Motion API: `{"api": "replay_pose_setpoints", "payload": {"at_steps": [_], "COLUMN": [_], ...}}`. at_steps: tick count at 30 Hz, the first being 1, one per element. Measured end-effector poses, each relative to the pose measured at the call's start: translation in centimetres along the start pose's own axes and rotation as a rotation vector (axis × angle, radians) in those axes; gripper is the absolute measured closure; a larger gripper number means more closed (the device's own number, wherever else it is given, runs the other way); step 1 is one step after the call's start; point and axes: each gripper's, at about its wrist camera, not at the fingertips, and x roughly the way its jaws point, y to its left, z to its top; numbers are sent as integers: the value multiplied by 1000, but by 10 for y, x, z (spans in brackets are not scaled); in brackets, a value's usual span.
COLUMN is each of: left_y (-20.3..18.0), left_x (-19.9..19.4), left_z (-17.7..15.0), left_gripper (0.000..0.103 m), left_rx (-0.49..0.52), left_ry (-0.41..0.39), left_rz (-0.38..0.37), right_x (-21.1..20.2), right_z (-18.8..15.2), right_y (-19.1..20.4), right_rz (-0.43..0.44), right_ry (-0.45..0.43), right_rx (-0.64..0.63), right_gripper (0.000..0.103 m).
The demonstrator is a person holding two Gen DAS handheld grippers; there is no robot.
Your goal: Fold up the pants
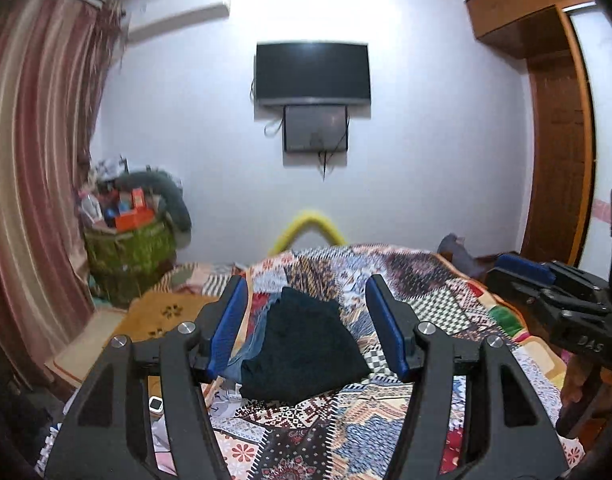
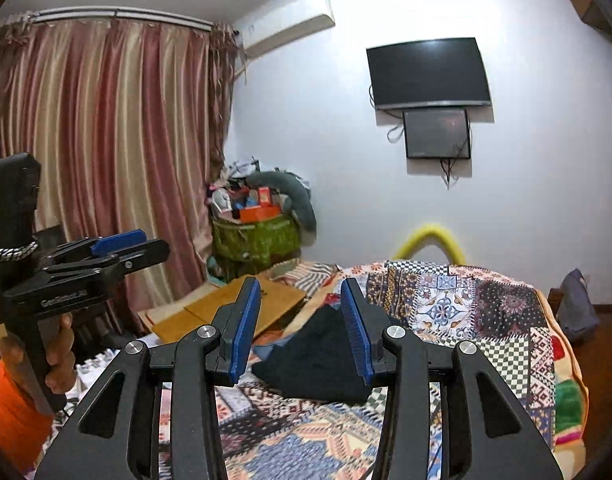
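1. Looked out over a bed (image 1: 445,312) spread with a patchwork quilt (image 2: 485,312), a dark screen (image 1: 311,72) mounted on the far wall, striped curtains (image 2: 106,140) at the side, a green basket (image 2: 258,240) heaped with clutter in the corner
2. Found the pants (image 1: 302,352), a dark garment, lying on the quilt in a compact, roughly triangular pile, partly over some blue cloth (image 1: 242,356) at the bed's near edge; could not tell from either view whether neatly folded or merely bunched
3. Held the left gripper (image 1: 306,328) above the bed and clear of the pants, jaws parted with nothing between the blue pads (image 1: 226,332), the garment only visible beyond the gap
4. Held the right gripper (image 2: 300,332) likewise raised, jaws parted more narrowly and empty, no cloth touching either pad
5. Seen at the left edge of the right wrist view: a hand (image 2: 60,360) in an orange sleeve (image 2: 14,408) around the other gripper's handle
6. Judged the step as between grasps, both tools lifted off the garment, either at the close of a fold or ahead of the next one
7. Judged the next move, should a fold remain, to call for lowering both grippers to an edge of the pile and pinching only the dark fabric, not the blue cloth beneath
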Motion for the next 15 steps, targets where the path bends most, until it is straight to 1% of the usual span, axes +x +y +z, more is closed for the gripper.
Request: {"api": "replay_pose_setpoints", "payload": {"at_steps": [1, 2, 3, 4, 5, 6, 7, 8, 9, 11, 13, 15], "left_y": [-5, -8, -12, -16, -20, -22, -25, -26, -28, -30, -33, -34], "left_x": [-12, -20, -28, -36, -42, -46, -51, -56, -60, -69, -73, -74], "left_z": [-3, -5, -8, -10, -13, -15, -17, -18, -19, -21, -23, -24], "left_gripper": [41, 36, 33, 27, 22, 19, 13, 7, 5, 0, 0, 0], "left_rx": [1, 2, 2, 5, 4, 3, 2, 1, 0, 2, -1, -9], "left_ry": [-17, -27, -37, -47, -55, -60, -66, -73, -80, -93, -95, -88], "left_rz": [2, 5, 12, 21, 26, 29, 34, 40, 49, 61, 64, 58], "right_x": [-7, -14, -20, -25, -30, -33, -39, -43, -46, -50, -51, -54], "right_z": [-2, -4, -5, -7, -8, -9, -10, -11, -11, -12, -12, -13], "right_y": [3, 6, 9, 11, 13, 13, 13, 14, 15, 15, 14, 14], "right_rz": [-6, -13, -17, -24, -28, -34, -40, -52, -63, -89, -102, -116], "right_ry": [-9, -17, -25, -30, -37, -50, -58, -70, -78, -93, -92, -98], "right_rx": [-2, -7, -10, -8, -3, 5, 10, 14, 16, 23, 32, 37], "right_gripper": [65, 65, 61, 54, 49, 40, 31, 26, 20, 15, 6, 1]}}
